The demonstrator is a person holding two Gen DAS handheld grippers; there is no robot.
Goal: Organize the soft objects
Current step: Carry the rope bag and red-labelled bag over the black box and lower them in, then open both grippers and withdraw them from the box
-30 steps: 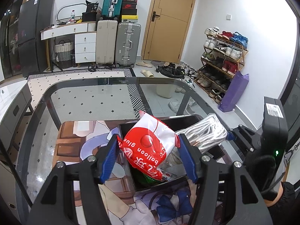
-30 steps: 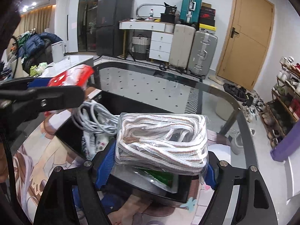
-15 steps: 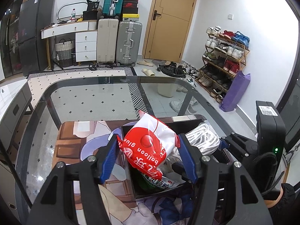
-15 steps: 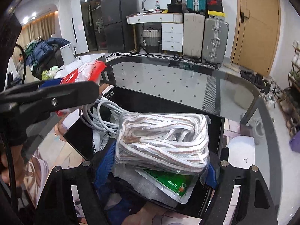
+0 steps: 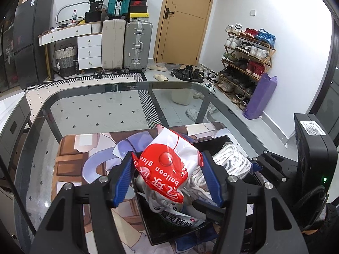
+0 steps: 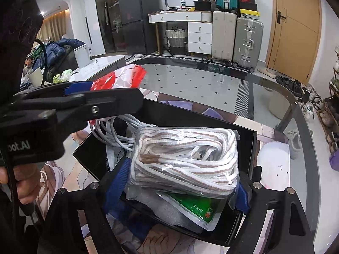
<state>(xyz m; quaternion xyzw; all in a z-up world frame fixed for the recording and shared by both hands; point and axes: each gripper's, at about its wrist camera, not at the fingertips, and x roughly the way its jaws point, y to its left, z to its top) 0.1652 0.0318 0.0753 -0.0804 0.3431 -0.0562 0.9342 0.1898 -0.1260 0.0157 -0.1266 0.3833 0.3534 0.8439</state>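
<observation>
**Rope pack going into the box, glue bag waiting its turn**

Your right gripper point(image 6: 182, 182) is letting go: the jaws are opening with the rope pack point(image 6: 184, 158) still between them. The pads look to be coming off its ends, though the far-side pad is mostly hidden behind the plastic. The pack lies crosswise, its long axis running pad to pad, and it's sitting on top of the pile in the black box point(image 6: 253, 148), over a green sachet point(image 6: 197, 209) and beside the white cable point(image 6: 118, 133).

Your left gripper point(image 5: 167, 180) is clamped on the red-and-white glue bag point(image 5: 167, 167), pads pressing either side, bag held up above the near left end of the box (not in it yet).

The thing to watch: the box is straight ahead and below both grippers, and the rope pack already fills the right half. So the free spot for the bag is the left end, right under your left gripper, I'd guess. Probably back the right one out first.
</observation>
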